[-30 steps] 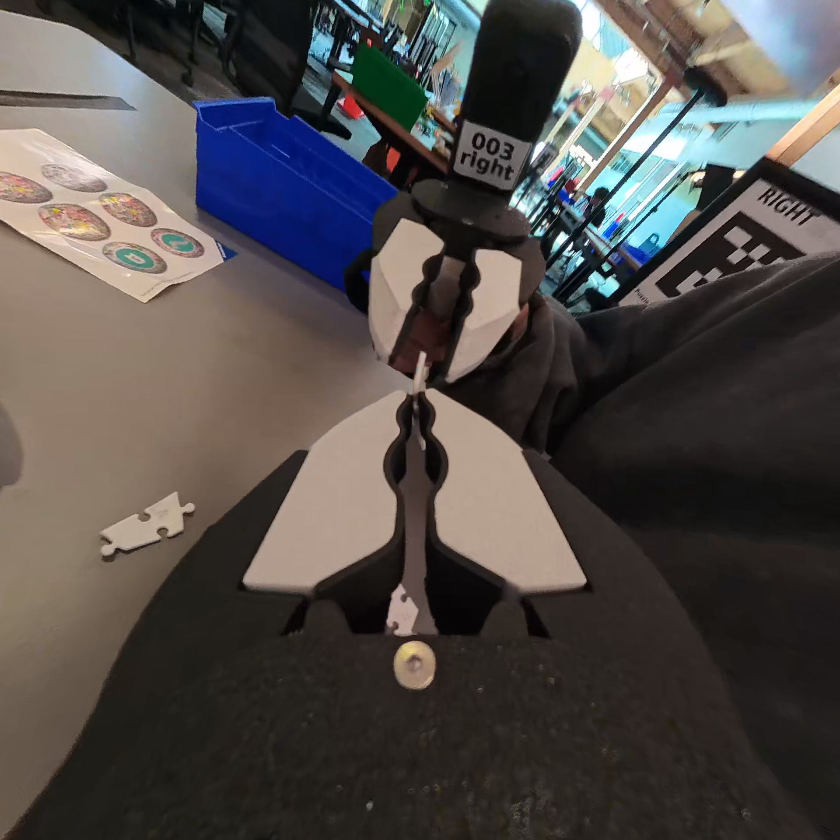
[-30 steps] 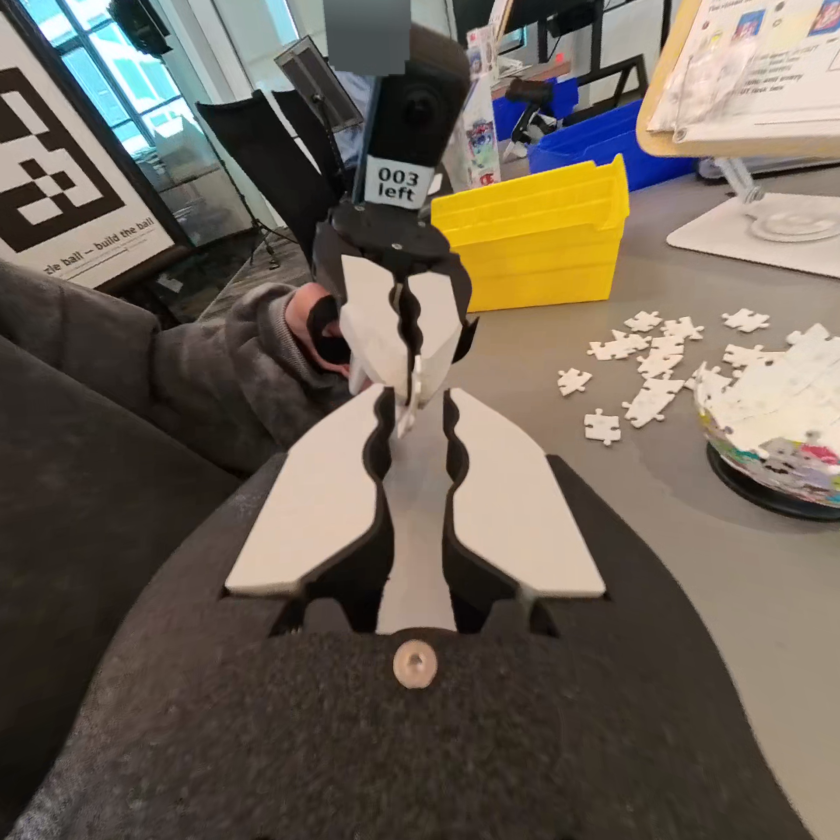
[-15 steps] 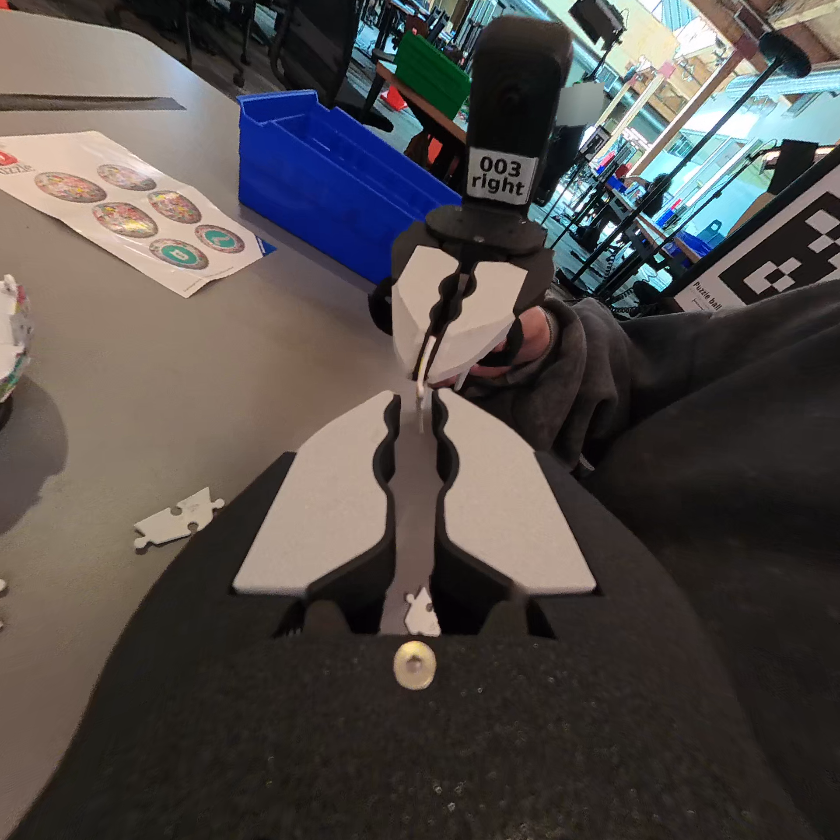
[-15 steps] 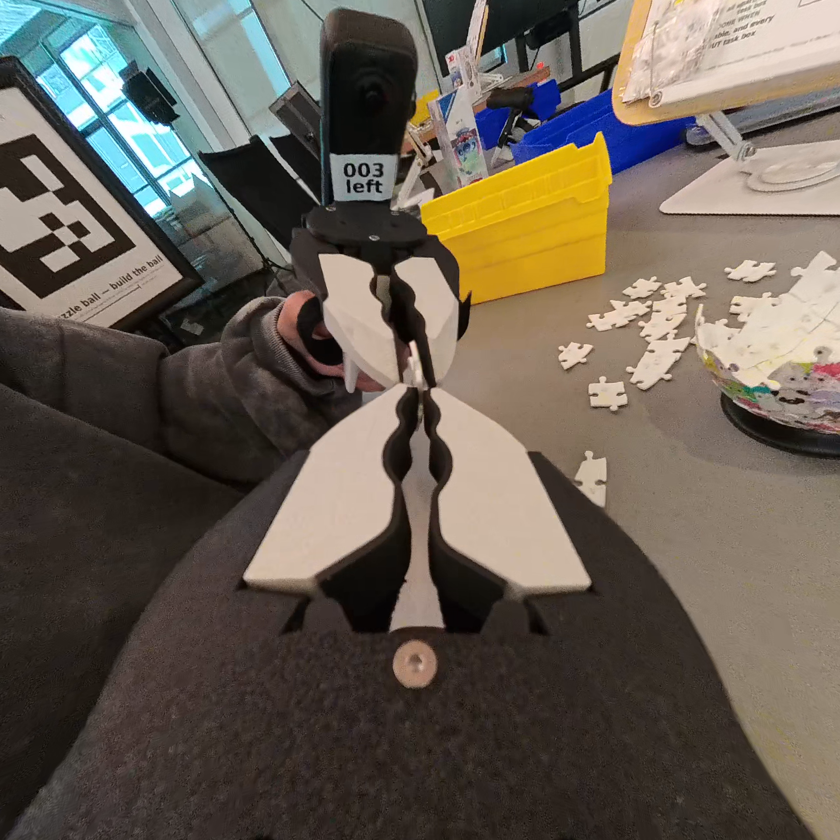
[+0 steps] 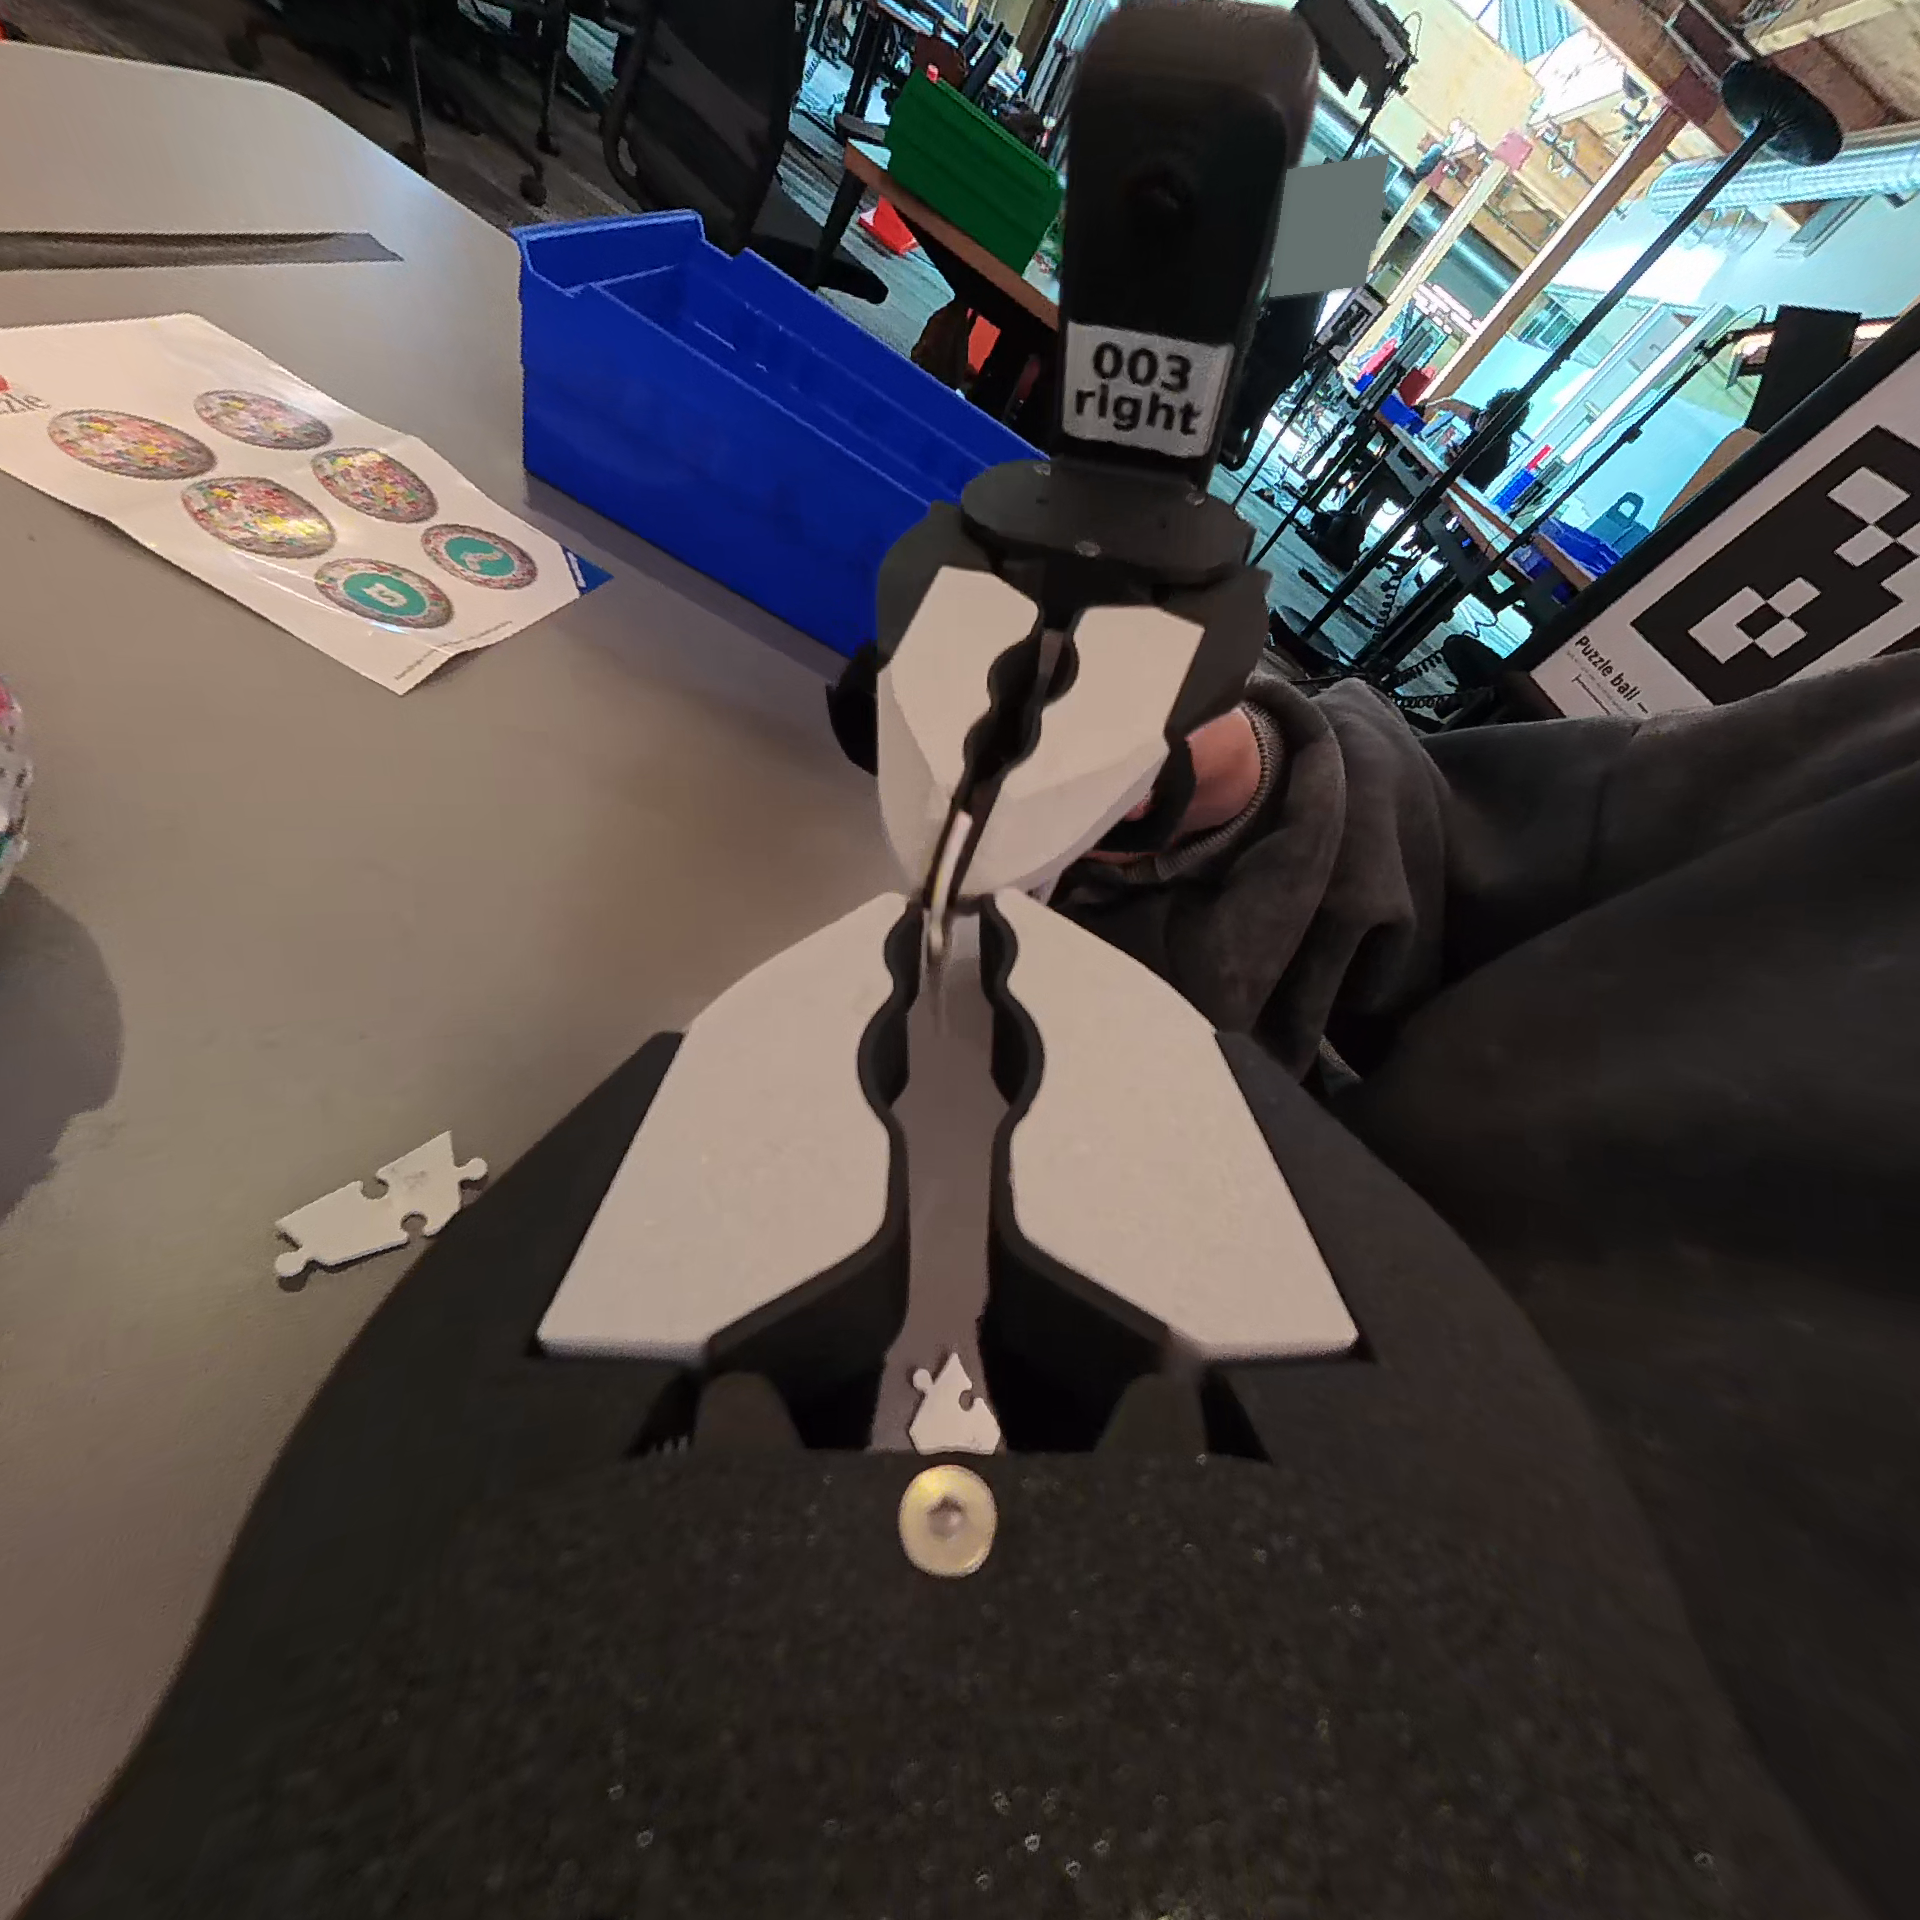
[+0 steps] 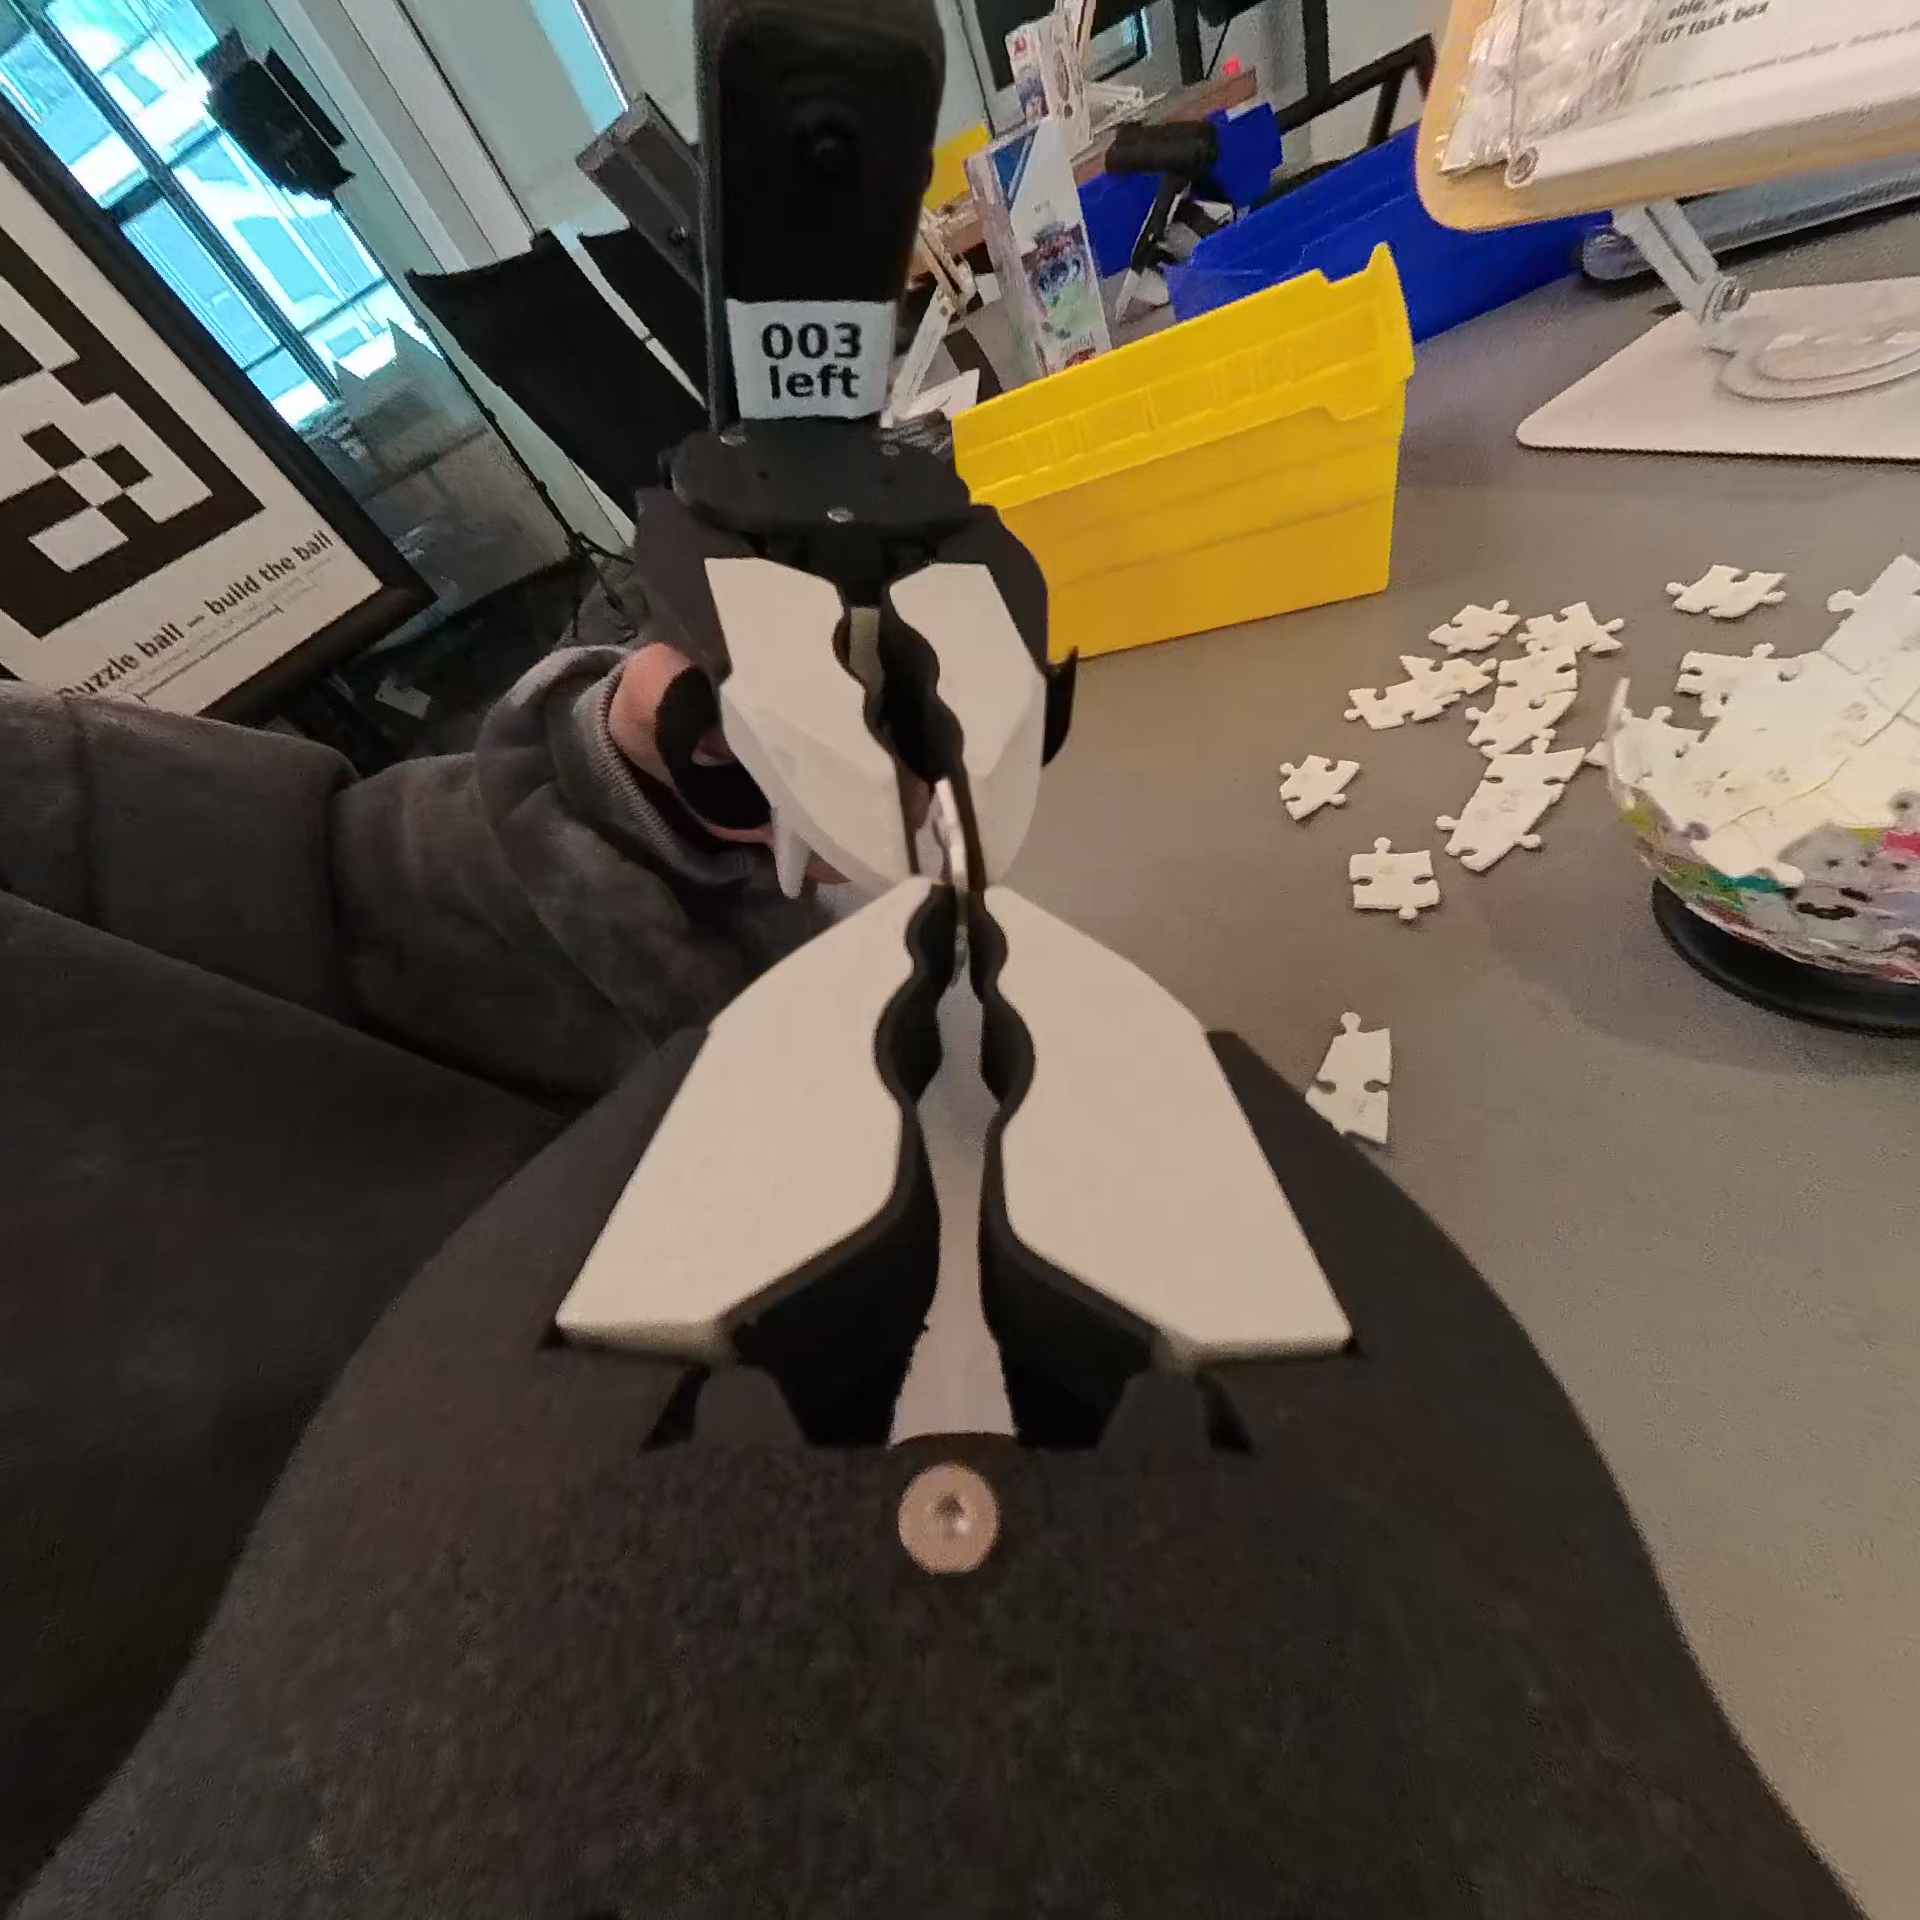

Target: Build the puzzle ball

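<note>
Right gripper [image 6: 954, 914] pinches a thin puzzle piece [image 5: 940, 914] edge-on; left gripper [image 5: 948, 920], fingers slightly parted around it, meets it tip to tip. Half-built puzzle ball [image 6: 1787, 790] sits on the counter [image 6: 1558, 1195], loose pieces [image 6: 1496, 717] beside it.

blue bin [image 5: 727, 416] on grey table [image 5: 312, 883] | yellow bin [image 6: 1195, 499] | printed sheet [image 5: 260, 488]

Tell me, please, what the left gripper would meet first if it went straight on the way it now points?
Most likely the puzzle piece pinched in the right gripper, which faces the left gripper tip to tip; the piece's edge already sits at the left gripper's fingertips.
</note>
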{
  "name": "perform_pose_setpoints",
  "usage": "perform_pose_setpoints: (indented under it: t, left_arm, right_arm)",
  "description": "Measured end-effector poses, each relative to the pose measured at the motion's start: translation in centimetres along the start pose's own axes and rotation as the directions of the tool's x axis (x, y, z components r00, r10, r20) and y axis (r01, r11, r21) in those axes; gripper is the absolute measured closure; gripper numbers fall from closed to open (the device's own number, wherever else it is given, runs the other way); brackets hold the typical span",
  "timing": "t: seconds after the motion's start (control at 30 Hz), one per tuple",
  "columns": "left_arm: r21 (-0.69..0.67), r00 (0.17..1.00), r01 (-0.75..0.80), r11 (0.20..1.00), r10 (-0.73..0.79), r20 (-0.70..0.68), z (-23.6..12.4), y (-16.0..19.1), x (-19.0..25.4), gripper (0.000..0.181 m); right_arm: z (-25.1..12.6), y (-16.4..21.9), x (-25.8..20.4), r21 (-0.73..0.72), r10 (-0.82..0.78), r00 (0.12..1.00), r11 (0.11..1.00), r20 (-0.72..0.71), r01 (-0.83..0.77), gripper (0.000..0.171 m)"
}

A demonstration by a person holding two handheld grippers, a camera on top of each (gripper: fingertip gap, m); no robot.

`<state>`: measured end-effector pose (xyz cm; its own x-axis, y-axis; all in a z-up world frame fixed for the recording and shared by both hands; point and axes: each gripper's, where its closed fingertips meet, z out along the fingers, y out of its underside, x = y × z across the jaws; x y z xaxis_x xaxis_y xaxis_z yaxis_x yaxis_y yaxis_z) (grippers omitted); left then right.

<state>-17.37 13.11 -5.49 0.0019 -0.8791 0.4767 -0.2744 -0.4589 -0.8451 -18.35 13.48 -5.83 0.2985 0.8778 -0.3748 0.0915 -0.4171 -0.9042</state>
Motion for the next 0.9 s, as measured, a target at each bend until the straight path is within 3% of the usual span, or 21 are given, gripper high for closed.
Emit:
perform_pose_setpoints:
  t: [0.27, 0.63, 0.9]
  left_arm:
    - [-0.010, 0.999, -0.023, 1.000, 0.023, 0.041, -0.2, 0.1, -0.2, 0.179]
    - [0.302, 0.992, 0.127, 0.945, -0.123, -0.031, -1.8, -3.1, -1.4, 0.180]
    - [0.329, 0.988, 0.153, 0.932, -0.137, -0.071, -1.2, -3.2, -1.2, 0.180]
  right_arm:
    - [0.0, -0.1, 0.0, -0.021, -0.008, 1.000, 1.000, -0.013, 0.008, 0.168]
    - [-0.6, -1.8, 1.1, 0.117, 0.050, 0.997, 0.992, -0.050, -0.044, 0.158]
    - [-0.2, -2.1, 1.0, 0.141, 0.080, 0.996, 0.987, -0.035, -0.074, 0.157]
